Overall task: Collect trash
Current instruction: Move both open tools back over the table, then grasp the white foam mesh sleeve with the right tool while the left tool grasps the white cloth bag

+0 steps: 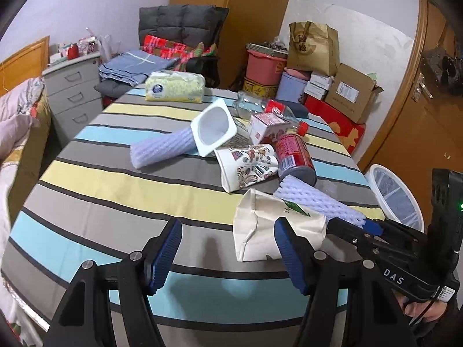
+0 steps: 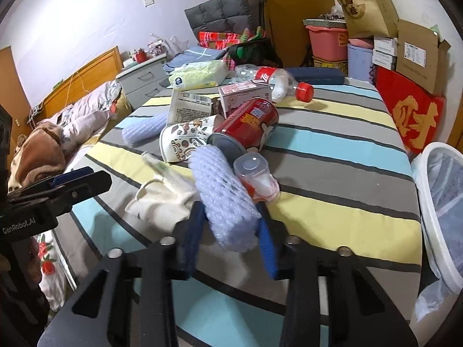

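Observation:
Trash lies piled on the striped tablecloth [image 1: 115, 179]. My right gripper [image 2: 228, 241] is shut on the near end of a pale lilac foam net sleeve [image 2: 220, 196]; in the left wrist view the same sleeve [image 1: 315, 202] runs into that gripper's blue pads [image 1: 373, 227]. My left gripper [image 1: 228, 257] stands open, and a crumpled white paper cup [image 1: 275, 228] lies just ahead, against its right finger. Behind it are a red can [image 1: 295, 156], a patterned paper cup [image 1: 249, 167], a white tub [image 1: 214, 130], a second foam sleeve [image 1: 162, 150] and a small clear cup [image 2: 254, 176].
A white mesh bin [image 2: 442, 202] stands off the table's right edge. A carton [image 1: 269, 127], a red-capped plastic bottle [image 2: 277, 82] and a tissue pack [image 1: 173, 86] lie farther back. A bed [image 2: 72, 127] is at the left, and boxes [image 1: 350, 92] are stacked by the wall.

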Motion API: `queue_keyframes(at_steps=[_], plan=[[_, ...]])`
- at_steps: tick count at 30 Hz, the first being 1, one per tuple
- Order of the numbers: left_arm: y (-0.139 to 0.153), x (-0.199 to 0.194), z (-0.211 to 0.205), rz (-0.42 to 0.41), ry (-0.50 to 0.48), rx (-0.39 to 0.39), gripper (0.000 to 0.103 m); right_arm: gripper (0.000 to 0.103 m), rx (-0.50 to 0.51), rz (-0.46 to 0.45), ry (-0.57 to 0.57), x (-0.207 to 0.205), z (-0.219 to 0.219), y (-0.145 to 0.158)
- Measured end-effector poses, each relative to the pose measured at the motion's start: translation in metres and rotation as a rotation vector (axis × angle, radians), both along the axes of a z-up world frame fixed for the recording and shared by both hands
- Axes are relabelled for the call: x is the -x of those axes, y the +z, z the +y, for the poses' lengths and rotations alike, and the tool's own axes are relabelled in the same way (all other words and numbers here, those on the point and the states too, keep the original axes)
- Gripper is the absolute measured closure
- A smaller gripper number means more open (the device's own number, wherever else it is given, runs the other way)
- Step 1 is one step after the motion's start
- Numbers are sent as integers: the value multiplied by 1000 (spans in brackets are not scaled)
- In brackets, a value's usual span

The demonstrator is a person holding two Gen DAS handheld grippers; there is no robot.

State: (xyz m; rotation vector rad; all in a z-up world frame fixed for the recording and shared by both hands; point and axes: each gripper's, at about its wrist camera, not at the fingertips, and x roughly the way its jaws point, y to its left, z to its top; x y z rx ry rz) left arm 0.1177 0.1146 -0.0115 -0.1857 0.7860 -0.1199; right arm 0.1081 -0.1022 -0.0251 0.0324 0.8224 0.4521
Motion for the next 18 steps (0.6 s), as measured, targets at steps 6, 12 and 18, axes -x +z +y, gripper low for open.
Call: queue_keyframes(at_steps=[6,12,18], plan=[[-8,-11,-8,12,-65,13,37,79,-3,3,-30,5,-10,-1],[-18,-28,-25,38,-125,-35,34,79,15,10,-82,18,-32,-5],[-32,-32,-42,96,-158,-16,34,79,32,9,-142,26,-49,-4]])
